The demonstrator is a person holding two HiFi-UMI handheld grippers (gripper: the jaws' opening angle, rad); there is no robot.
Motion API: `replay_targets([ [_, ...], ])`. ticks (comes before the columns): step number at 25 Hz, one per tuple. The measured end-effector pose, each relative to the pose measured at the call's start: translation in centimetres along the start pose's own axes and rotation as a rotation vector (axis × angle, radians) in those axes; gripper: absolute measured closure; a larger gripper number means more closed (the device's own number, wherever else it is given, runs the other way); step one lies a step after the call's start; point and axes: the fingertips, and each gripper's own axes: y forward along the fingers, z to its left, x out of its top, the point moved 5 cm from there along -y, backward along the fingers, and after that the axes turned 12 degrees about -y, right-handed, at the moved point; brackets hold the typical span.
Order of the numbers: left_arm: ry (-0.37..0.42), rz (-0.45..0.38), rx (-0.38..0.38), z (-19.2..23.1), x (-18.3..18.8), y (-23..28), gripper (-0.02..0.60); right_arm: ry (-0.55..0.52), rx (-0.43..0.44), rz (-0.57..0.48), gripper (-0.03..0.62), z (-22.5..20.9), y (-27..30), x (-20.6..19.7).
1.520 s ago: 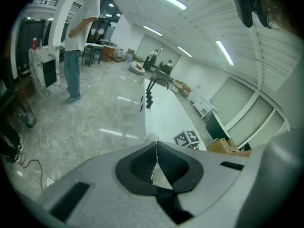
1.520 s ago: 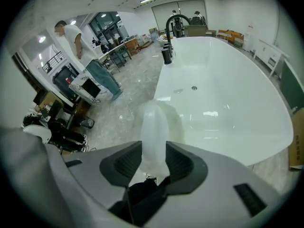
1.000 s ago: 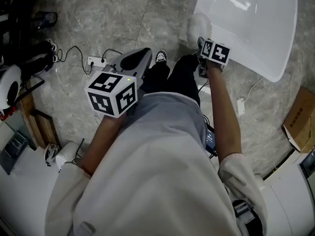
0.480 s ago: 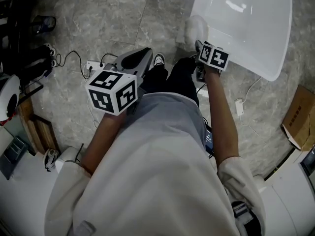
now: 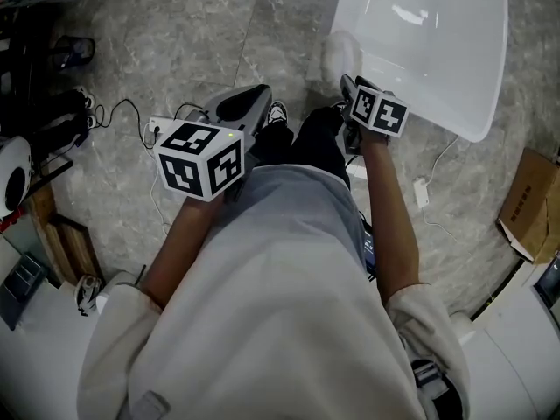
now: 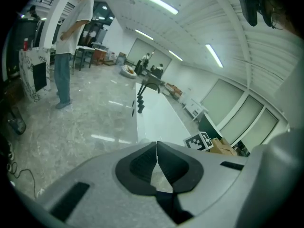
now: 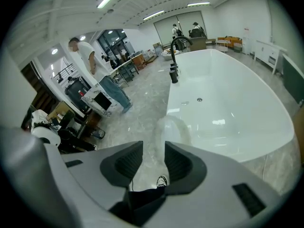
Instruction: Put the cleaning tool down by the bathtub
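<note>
Grey marbled floor tiles (image 5: pixel 192 42) spread under everything, and against them the pale, whitish cleaning tool (image 5: pixel 339 52) shows as a soft blurred shape just beside the outer wall of the glossy white oval bathtub (image 5: pixel 437 42). Its outline is too smeared to tell its form, or whether it rests on the tiles.

In the right gripper view the same tool (image 7: pixel 173 127) lies beyond the right gripper (image 7: pixel 153 148), in line with the gap between its jaws. Those jaws stand apart with nothing between them. The bathtub (image 7: pixel 228 103) fills the right of that view, with a black curved tap (image 7: pixel 175 56) at its far rim.

The left gripper (image 6: pixel 156 144) is held near the person's waist, its jaw tips pressed together and empty.

Farther out lie a white power strip with a black cable (image 5: pixel 166 122), a black-and-white shoe (image 5: pixel 277 112) and a brown cardboard box (image 5: pixel 529 204).
</note>
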Motion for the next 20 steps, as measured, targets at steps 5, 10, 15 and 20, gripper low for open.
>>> replay_targets([
  [5, 0.004, -0.003, -0.022, -0.4, -0.1, 0.2, 0.572, -0.004, 0.019, -0.027, 0.464, 0.5, -1.6, 0.3],
  [10, 0.013, -0.006, -0.037, -0.6, -0.2, -0.1, 0.572, 0.003, 0.024, -0.059, 0.468, 1.1, -3.3, 0.4],
  [15, 0.020, -0.014, -0.046, -0.6, 0.0, -0.4, 0.572, 0.000, 0.037, -0.090, 0.480, 2.1, -4.9, 0.7],
  [20, 0.029, -0.020, -0.058, -0.7, 0.0, -0.6, 0.572, -0.003, 0.053, -0.118, 0.495, 2.7, -6.3, 0.8],
])
